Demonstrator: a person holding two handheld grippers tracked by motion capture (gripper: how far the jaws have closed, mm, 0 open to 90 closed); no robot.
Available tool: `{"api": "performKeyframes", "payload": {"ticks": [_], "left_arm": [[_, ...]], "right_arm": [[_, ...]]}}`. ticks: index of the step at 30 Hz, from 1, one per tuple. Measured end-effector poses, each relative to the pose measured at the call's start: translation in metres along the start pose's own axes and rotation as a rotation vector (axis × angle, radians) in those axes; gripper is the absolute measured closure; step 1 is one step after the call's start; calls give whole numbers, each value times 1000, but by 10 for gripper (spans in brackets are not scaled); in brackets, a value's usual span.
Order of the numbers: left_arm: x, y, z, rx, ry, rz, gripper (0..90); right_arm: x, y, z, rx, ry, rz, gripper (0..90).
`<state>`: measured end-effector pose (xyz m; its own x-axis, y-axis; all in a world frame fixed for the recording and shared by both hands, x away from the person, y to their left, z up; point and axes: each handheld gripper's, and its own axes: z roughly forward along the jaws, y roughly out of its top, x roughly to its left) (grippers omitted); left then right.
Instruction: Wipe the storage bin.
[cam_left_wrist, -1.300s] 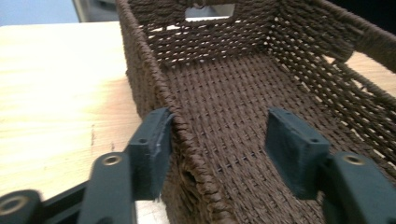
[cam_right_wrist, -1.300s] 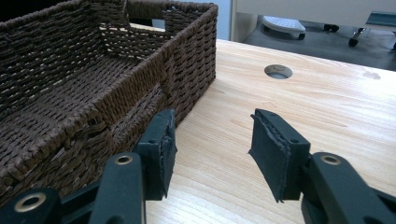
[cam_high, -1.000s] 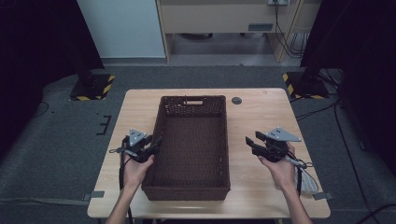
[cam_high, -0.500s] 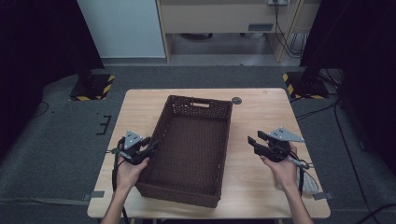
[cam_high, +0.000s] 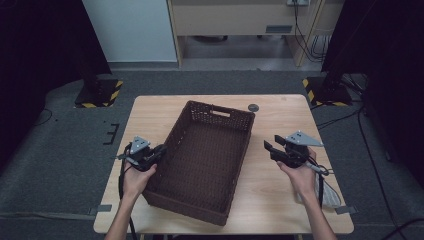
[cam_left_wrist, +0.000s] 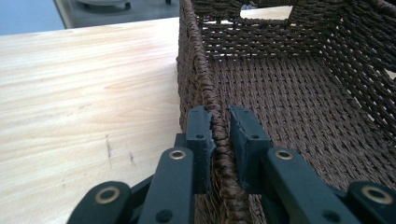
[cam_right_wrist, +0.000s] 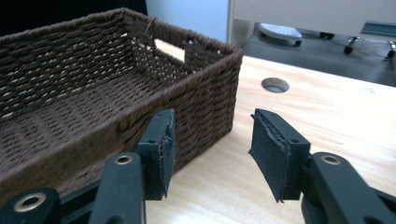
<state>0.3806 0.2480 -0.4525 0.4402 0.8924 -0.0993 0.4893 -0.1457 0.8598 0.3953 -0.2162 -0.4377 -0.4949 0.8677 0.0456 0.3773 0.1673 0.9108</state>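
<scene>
A dark brown woven basket (cam_high: 172, 137) lies askew on the wooden table (cam_high: 285, 125), with nothing inside it. My left gripper (cam_high: 159, 151) is shut on the rim of its left long wall. In the left gripper view the rim (cam_left_wrist: 205, 79) runs between the two pads of the left gripper (cam_left_wrist: 222, 126), which press on it from both sides; the jaws have just been closing on it. My right gripper (cam_high: 268, 149) hovers open just right of the basket. In the right gripper view the right gripper (cam_right_wrist: 212, 140) has bare table between its pads, and the basket's wall (cam_right_wrist: 201, 98) stands to their left, apart.
A round cable hole (cam_high: 253, 107) sits in the table behind the basket's far right corner; the same hole (cam_right_wrist: 275, 85) lies ahead of the right jaws. The basket's near corner reaches close to the table's front edge. Grey floor surrounds the table.
The basket has turned on the table: its far end swung right and its near end left and toward the person. The left gripper stayed at the left rim; the right one hardly moved.
</scene>
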Motion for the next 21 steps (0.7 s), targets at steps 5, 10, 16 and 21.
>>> {"api": "performKeyframes", "payload": {"ticks": [5, 10, 16, 21], "left_arm": [[3, 0, 4, -17, -22, 11, 760], [2, -4, 4, 17, -39, 57, 649], [0, -1, 9, 38, -18, 81, 782], [-4, 2, 15, 39, -54, 106, 782]], "right_arm": [[-4, 5, 11, -24, -19, 31, 499], [-2, 9, 19, -28, -13, 29, 492], [0, 14, 17, -33, -11, 19, 489], [-4, 14, 17, -27, -17, 25, 488]]}}
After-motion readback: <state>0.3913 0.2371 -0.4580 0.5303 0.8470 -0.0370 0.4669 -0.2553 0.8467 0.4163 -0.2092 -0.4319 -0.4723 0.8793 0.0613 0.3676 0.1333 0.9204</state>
